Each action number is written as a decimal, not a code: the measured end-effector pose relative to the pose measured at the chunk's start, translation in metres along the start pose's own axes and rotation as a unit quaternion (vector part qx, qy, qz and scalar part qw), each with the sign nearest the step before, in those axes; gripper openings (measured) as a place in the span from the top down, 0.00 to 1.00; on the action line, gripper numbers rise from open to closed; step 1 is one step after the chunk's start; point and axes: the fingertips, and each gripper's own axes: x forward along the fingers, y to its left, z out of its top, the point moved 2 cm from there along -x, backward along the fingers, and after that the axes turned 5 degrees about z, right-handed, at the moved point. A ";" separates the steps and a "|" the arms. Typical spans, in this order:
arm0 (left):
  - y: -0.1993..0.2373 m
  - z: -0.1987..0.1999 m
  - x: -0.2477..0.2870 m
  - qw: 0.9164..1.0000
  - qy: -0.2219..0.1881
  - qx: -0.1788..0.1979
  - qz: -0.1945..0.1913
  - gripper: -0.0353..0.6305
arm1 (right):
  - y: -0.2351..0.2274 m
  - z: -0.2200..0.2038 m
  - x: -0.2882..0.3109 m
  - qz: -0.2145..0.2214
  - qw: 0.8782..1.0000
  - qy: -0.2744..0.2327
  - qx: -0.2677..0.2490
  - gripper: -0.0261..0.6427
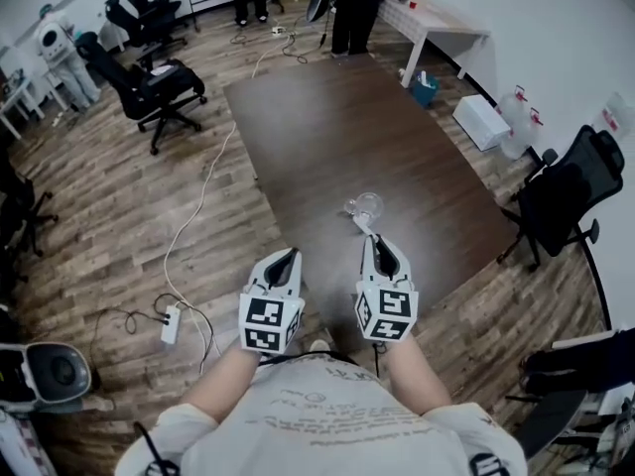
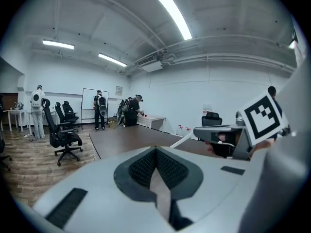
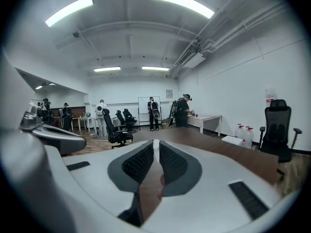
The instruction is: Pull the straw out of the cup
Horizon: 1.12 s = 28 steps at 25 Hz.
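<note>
A clear cup stands on the dark brown table, just ahead of my right gripper. A white straw runs from the cup's near side back to that gripper's tips. In the right gripper view the straw's white end shows pinched between the shut jaws. The left gripper view shows the straw slanting down and left from the right gripper; the cup is hidden there. I cannot tell whether the straw's far end is still inside the cup. My left gripper hovers beside the right one, shut and empty.
Black office chairs stand left of the table and right of it. A white cable runs over the wood floor to a power strip. People stand by a white table at the far end. Water jugs sit by the wall.
</note>
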 end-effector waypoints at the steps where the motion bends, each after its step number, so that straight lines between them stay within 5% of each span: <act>1: 0.000 0.003 0.000 1.000 -0.001 0.003 -0.006 0.94 | 0.003 0.001 -0.006 -0.006 1.000 -0.006 0.005 0.88; 7: 0.006 0.005 -0.008 0.999 -0.001 0.013 -0.031 0.94 | 0.025 -0.015 -0.029 -0.043 0.999 -0.010 0.008 0.89; 28: 0.016 -0.001 -0.022 0.998 0.007 0.020 -0.053 0.94 | 0.039 -0.010 -0.039 -0.058 0.998 -0.009 0.008 0.89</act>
